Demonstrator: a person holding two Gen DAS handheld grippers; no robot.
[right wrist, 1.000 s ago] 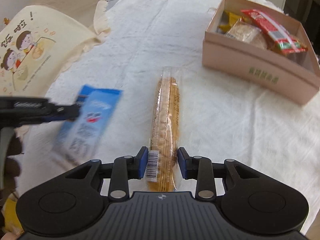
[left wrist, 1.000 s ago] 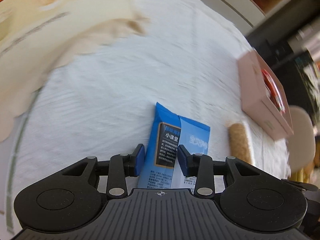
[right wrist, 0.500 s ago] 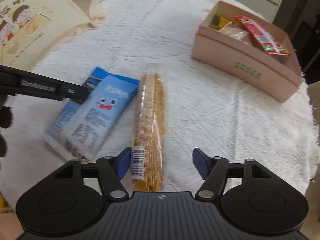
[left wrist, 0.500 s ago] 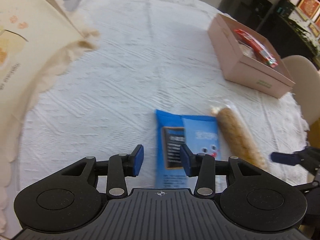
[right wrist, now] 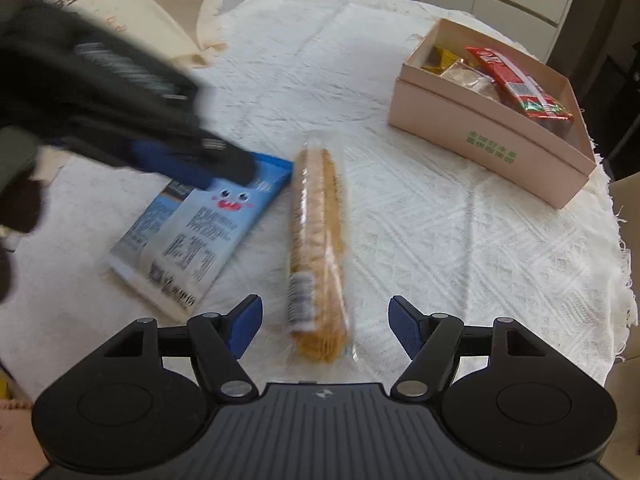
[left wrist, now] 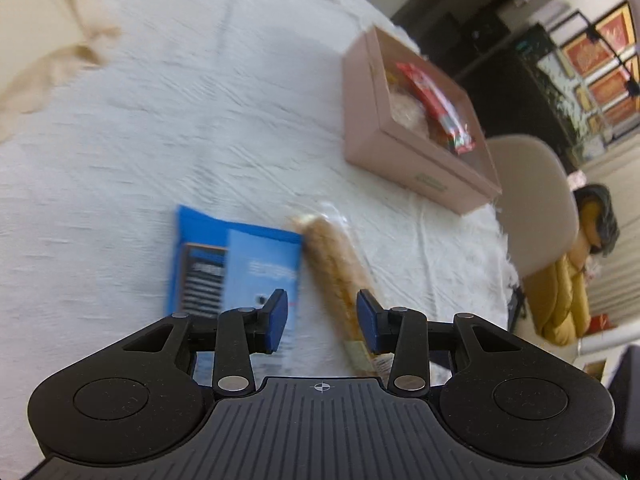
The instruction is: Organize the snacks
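A blue snack packet [right wrist: 200, 232] and a long clear-wrapped biscuit pack [right wrist: 318, 248] lie side by side on the white tablecloth [right wrist: 440, 240]. Both also show in the left wrist view, the packet [left wrist: 236, 264] and the biscuit pack [left wrist: 340, 276]. A pink box [right wrist: 488, 148] at the right holds several snacks; it also shows in the left wrist view [left wrist: 404, 148]. My right gripper [right wrist: 325, 326] is open and empty, with the near end of the biscuit pack between its jaws. My left gripper [left wrist: 322, 326] is open and empty above the two snacks; it appears blurred in the right wrist view [right wrist: 188, 164].
A cream tote bag [right wrist: 132, 16] with cartoon print lies at the far left of the table. Beige chairs [left wrist: 532, 196] stand around the table. The fringed cloth edge [right wrist: 616, 240] runs down the right side.
Both grippers let go of their snacks, which now lie on the cloth. The right jaws have opened wide. The left gripper has swung right, over the blue packet toward the biscuit pack.
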